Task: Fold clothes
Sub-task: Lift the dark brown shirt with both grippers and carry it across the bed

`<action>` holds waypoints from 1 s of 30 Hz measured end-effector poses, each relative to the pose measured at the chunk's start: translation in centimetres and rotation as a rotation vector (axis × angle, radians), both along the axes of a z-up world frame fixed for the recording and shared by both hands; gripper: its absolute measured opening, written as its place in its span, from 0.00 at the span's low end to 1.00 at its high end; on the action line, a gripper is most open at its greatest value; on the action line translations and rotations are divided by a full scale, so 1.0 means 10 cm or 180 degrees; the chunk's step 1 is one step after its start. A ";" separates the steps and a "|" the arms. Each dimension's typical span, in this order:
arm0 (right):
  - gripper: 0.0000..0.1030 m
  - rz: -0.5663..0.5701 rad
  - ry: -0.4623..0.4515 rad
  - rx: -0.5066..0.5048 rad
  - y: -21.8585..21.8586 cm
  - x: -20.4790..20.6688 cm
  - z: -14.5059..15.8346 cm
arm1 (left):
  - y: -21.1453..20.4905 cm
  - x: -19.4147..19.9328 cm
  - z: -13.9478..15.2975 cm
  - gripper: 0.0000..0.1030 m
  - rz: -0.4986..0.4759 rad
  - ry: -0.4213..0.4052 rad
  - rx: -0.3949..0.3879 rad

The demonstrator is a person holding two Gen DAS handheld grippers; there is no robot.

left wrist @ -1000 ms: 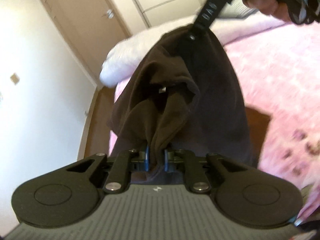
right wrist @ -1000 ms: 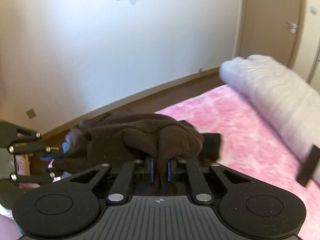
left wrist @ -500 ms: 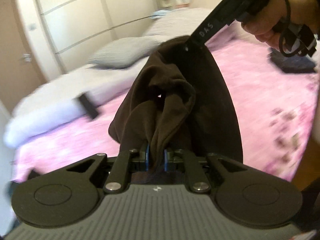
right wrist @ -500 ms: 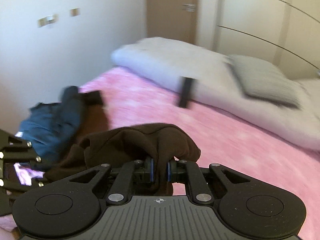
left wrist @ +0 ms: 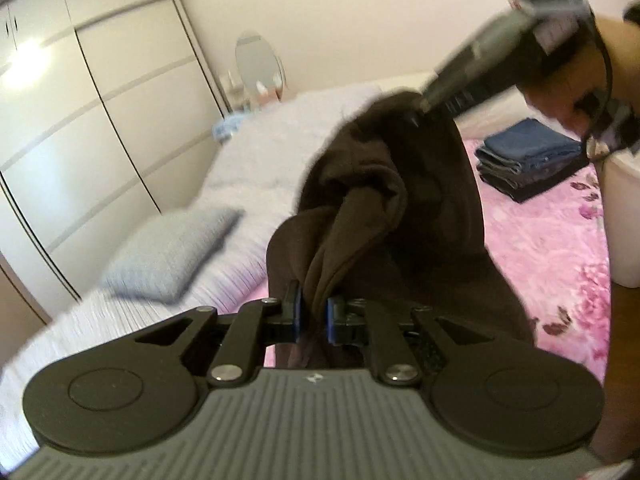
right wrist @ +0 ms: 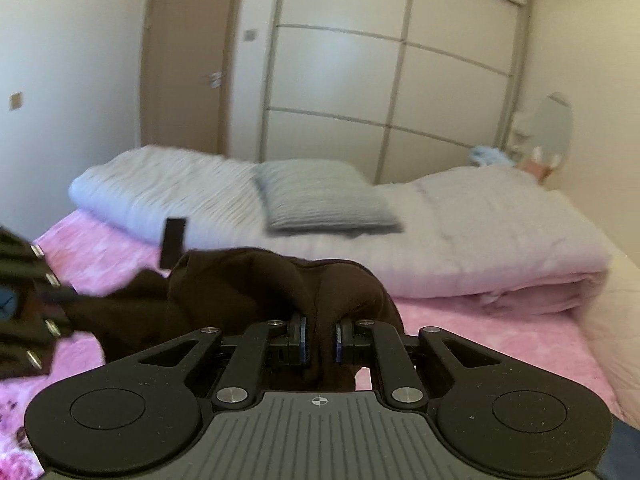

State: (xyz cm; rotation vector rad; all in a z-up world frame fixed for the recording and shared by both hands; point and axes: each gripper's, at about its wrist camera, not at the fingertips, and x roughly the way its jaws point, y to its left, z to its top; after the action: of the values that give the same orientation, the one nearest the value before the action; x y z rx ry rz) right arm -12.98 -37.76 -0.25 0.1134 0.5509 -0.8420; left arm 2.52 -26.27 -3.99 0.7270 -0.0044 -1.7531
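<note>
Brown garment (left wrist: pixel 436 216) bunched and pinched in the closed jaws of left gripper (left wrist: pixel 313 312) and right gripper (right wrist: pixel 320 340) above pink bedspread (right wrist: pixel 480 332); thick wadded grips liable to slip, spoiling any clean spread.

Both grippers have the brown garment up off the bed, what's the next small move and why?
Probably draw the left gripper and right gripper apart to stretch the dark brown fabric garment flat. It hangs bunched and twisted between the two closed jaws above the pink floral bedspread, too crumpled to fold.
</note>
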 end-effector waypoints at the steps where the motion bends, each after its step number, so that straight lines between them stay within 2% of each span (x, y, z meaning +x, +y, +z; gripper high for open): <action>1: 0.12 -0.0033 0.0015 0.0014 0.02 -0.05 -0.05 | 0.01 -0.01 -0.02 0.09 -0.0032 0.0005 0.0017; 3: 0.12 -0.0098 0.0045 0.0041 0.07 -0.16 -0.15 | 0.08 -0.08 -0.20 0.09 -0.0160 0.0052 0.0280; 4: 0.12 -0.0132 0.0164 0.0188 0.11 -0.19 -0.33 | 0.10 -0.11 -0.35 0.09 -0.0249 0.0107 0.0483; 7: 0.12 -0.0295 0.0484 0.0750 0.24 -0.33 -0.88 | 0.28 -0.29 -0.95 0.09 -0.0548 0.0249 0.1174; 9: 0.12 -0.0472 0.0753 0.1136 0.33 -0.49 -1.27 | 0.51 -0.40 -1.36 0.10 -0.0735 0.0259 0.1546; 11: 0.12 -0.0668 0.1003 0.1548 0.39 -0.69 -1.62 | 0.78 -0.50 -1.61 0.11 -0.0876 0.0174 0.1850; 12: 0.12 -0.0776 0.1118 0.1768 0.41 -0.82 -1.77 | 0.85 -0.52 -1.68 0.12 -0.0913 0.0127 0.1925; 14: 0.12 -0.0916 0.1217 0.2134 0.44 -1.06 -1.97 | 0.90 -0.49 -1.73 0.13 -0.0900 0.0117 0.2002; 15: 0.12 -0.0977 0.1231 0.2177 0.43 -1.15 -1.99 | 0.89 -0.47 -1.73 0.17 -0.0868 0.0124 0.2030; 16: 0.20 -0.1038 0.1246 0.2218 0.42 -1.25 -2.01 | 0.86 -0.46 -1.73 0.21 -0.0795 0.0133 0.2032; 17: 0.36 -0.1050 0.1271 0.2134 0.40 -1.26 -1.99 | 0.74 -0.46 -1.70 0.23 -0.0694 0.0141 0.2012; 18: 0.44 -0.1062 0.1295 0.2048 0.38 -1.28 -1.97 | 0.63 -0.46 -1.67 0.27 -0.0594 0.0146 0.1992; 20: 0.74 -0.1041 0.1294 0.1852 0.30 -1.26 -1.90 | 0.41 -0.38 -1.64 0.33 -0.0373 0.0100 0.1940; 21: 0.79 -0.0993 0.1249 0.1738 0.25 -1.25 -1.87 | 0.27 -0.32 -1.66 0.37 -0.0274 0.0059 0.1918; 23: 0.83 -0.0818 0.1124 0.1534 0.11 -1.18 -1.83 | -0.02 -0.25 -1.73 0.46 -0.0060 -0.0077 0.1826; 25: 0.83 -0.0519 0.0983 0.1535 -0.05 -1.07 -1.90 | -0.23 -0.22 -1.80 0.56 0.0196 -0.0157 0.1754; 28: 0.83 0.0037 0.0964 0.1605 -0.20 -0.78 -2.16 | -0.64 -0.18 -1.97 0.58 0.0542 -0.0070 0.1864; 30: 0.83 0.0384 0.1104 0.1532 -0.22 -0.58 -2.38 | -0.86 -0.17 -2.12 0.58 0.0632 -0.0072 0.1917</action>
State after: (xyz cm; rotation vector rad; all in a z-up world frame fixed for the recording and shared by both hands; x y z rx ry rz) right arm -18.82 -40.00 -24.07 0.3743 1.0721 -0.6000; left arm 0.84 -34.86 -25.19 1.1362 0.5824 -1.5570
